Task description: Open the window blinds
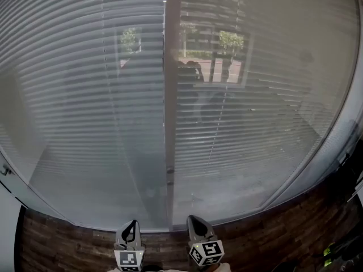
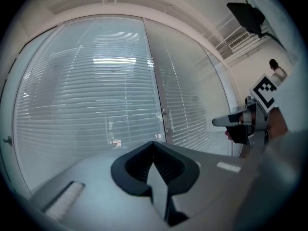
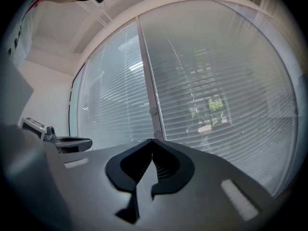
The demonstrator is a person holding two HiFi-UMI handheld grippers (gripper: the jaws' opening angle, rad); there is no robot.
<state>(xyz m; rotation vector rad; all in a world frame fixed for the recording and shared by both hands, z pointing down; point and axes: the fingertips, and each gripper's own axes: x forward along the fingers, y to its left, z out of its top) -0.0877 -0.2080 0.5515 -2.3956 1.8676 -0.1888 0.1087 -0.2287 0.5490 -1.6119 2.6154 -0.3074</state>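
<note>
Your left gripper [image 2: 155, 143] and right gripper [image 3: 154, 140] face the lowered blinds [image 1: 102, 123], fingers shut, empty, poised to reach them.

dim, hazy daylight through the blinds [image 1: 255, 123], faint reflected glare, strong fisheye curve and dark corners

Office-like room: tall window blinds [image 1: 85, 106], white walls [image 3: 48, 95], plank floor [image 1: 272, 231].
</note>
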